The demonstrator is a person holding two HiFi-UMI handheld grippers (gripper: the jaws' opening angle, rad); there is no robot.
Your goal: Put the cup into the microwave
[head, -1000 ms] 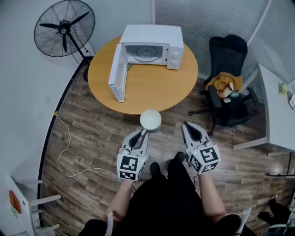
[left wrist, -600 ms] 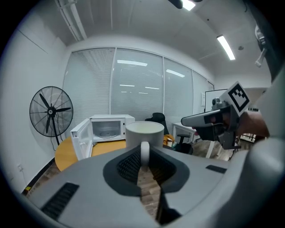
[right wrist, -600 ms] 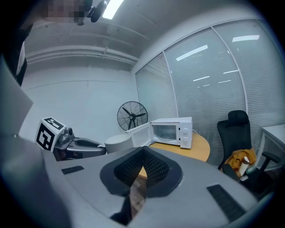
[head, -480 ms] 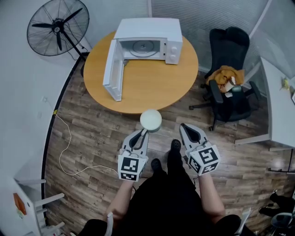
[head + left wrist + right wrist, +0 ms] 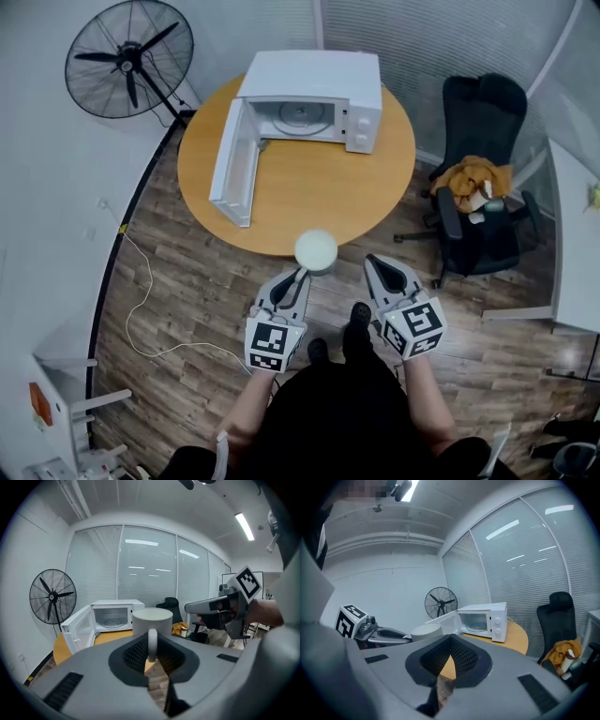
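Ahead, microwave door point(image 5: 234, 164) open; fan point(image 5: 129, 59), chair point(image 5: 483, 112) (clothes point(image 5: 473, 178), perhaps) flank table point(image 5: 319, 192).

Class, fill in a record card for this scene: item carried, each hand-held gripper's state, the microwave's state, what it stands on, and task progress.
Item carried: white cup, held by its handle
Left hand-held gripper: shut on the cup's handle
Right hand-held gripper: shut, nothing between its jaws
Microwave: door swung wide open
Stands on: round wooden table
Progress: cup not yet in the microwave; held at the table's near edge
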